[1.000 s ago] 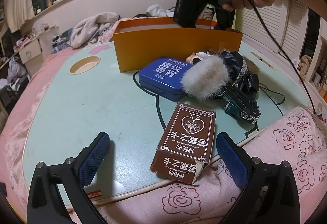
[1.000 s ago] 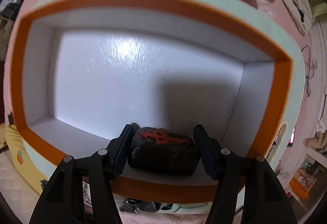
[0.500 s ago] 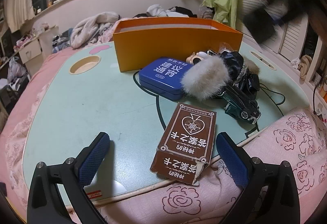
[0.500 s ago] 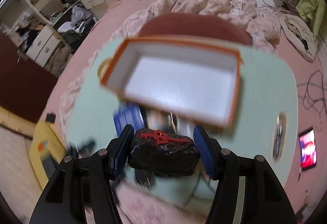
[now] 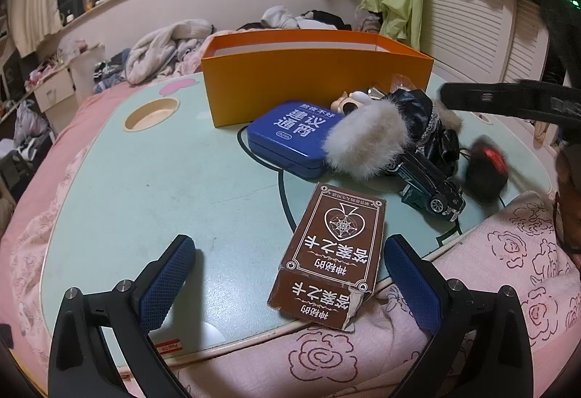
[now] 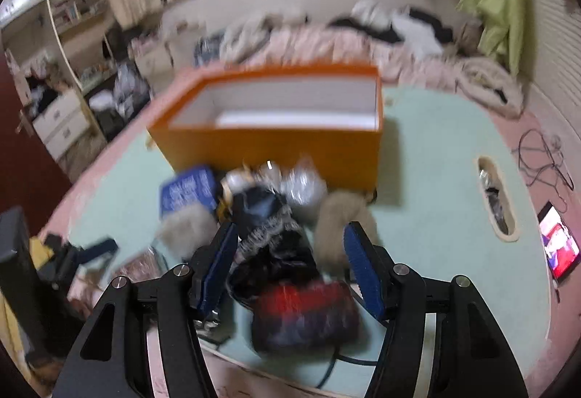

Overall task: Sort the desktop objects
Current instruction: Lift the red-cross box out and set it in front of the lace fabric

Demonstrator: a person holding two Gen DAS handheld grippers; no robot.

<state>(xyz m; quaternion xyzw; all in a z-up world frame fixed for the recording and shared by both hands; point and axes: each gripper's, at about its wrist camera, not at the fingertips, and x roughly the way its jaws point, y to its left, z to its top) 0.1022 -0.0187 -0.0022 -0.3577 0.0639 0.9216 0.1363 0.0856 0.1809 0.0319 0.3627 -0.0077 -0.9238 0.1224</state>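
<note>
**Black and red pouch lies loose between the right gripper's spread fingers**

The left gripper hovers low at the near edge of the pale green table, its blue-padded fingers wide apart and gripping nothing. A brown card box lies flat between them, its near end poking over the table edge onto the pink rose-print cloth.

Beyond the card box sits a blue tin, and against its right side a grey fur piece draped over a black frilly doll. A dark green toy car is parked just right of the fur. An open orange box stands at the far side of this cluster, white inside.

The right gripper points toward the orange box from the near edge, fingers apart. A black pouch with red marking, blurred, lies low between the fingers without visibly touching either pad. In the left wrist view the same pouch shows as a dark smear just right of the toy car, under the right gripper's blurred finger. Whether it rests on the table cannot be told.
</note>
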